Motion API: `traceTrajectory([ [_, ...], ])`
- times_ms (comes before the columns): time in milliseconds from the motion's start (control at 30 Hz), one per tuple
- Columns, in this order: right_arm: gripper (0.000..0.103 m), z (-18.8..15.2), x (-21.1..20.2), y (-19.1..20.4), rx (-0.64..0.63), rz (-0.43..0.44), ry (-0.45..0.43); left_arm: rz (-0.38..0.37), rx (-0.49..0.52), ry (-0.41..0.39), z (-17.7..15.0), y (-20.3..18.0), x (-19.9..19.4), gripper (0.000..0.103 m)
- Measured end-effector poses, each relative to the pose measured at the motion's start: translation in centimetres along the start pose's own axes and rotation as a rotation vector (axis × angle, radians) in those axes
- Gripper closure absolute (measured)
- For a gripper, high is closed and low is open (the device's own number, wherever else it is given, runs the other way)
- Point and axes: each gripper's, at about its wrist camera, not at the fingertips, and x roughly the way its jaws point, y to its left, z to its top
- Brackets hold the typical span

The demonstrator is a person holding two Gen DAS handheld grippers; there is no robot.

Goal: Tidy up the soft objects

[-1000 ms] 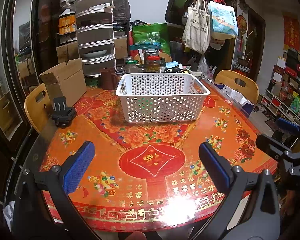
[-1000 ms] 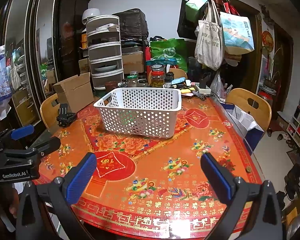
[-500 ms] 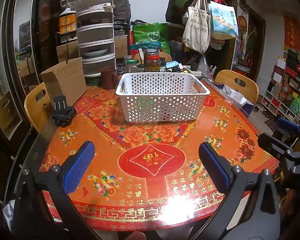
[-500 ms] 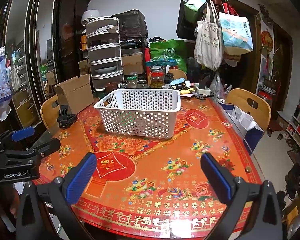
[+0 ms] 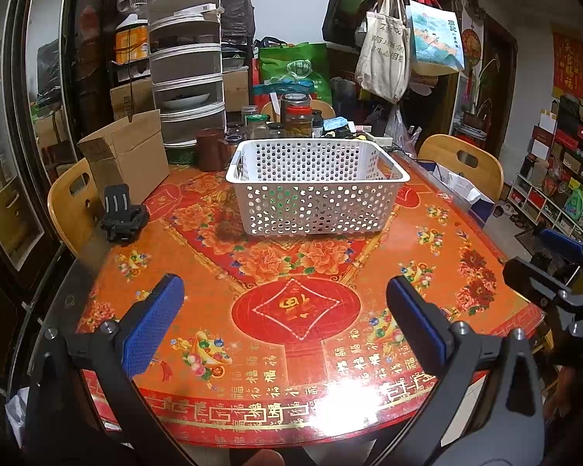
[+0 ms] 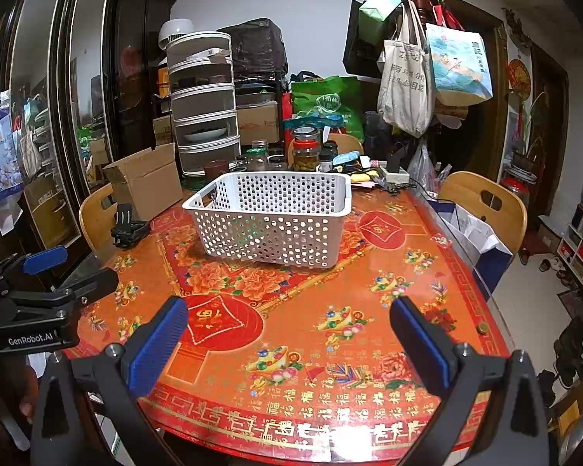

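A white perforated basket (image 5: pixel 315 186) stands on the red and orange round table (image 5: pixel 291 310), toward its far side; it also shows in the right wrist view (image 6: pixel 270 217). Through its holes I glimpse something green inside; I cannot tell what it is. My left gripper (image 5: pixel 285 318) is open and empty, held over the table's near edge. My right gripper (image 6: pixel 287 334) is open and empty, over the near right part of the table (image 6: pixel 330 330). Each gripper shows at the edge of the other's view: the right (image 5: pixel 555 272), the left (image 6: pixel 39 291). No loose soft object is visible on the table.
A cardboard box (image 5: pixel 128 155), a black clamp mount (image 5: pixel 122 213), a brown mug (image 5: pixel 210 149) and several jars (image 5: pixel 297 120) stand at the table's far left and back. Wooden chairs (image 5: pixel 462 163) ring it. Tote bags (image 5: pixel 384 58) hang behind; stacked food covers (image 5: pixel 186 70) stand at back left.
Nearly nothing: both grippers stay open and hover in place, with only a slight drift of the views.
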Motion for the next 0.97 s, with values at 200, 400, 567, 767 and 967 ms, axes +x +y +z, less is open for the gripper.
traceTrajectory([
  [200,0.000,-0.01,0.00,-0.02,0.000,0.001,0.001,0.001,0.000,0.000,0.02,-0.12,-0.02,0.000],
  [400,0.000,-0.02,0.01,-0.01,0.001,0.002,0.000,0.001,0.002,0.002,-0.31,-0.18,0.02,0.000],
  [567,0.000,-0.02,0.00,-0.04,0.000,0.002,0.001,-0.002,0.002,0.004,-0.45,-0.20,0.05,0.000],
  [767,0.000,-0.06,-0.02,-0.03,0.002,0.002,0.001,0.004,0.014,-0.001,-0.58,-0.49,0.19,0.000],
  [967,0.000,-0.17,0.37,-0.04,0.003,0.003,0.008,0.022,0.014,-0.023,-0.58,-0.75,0.57,0.000],
])
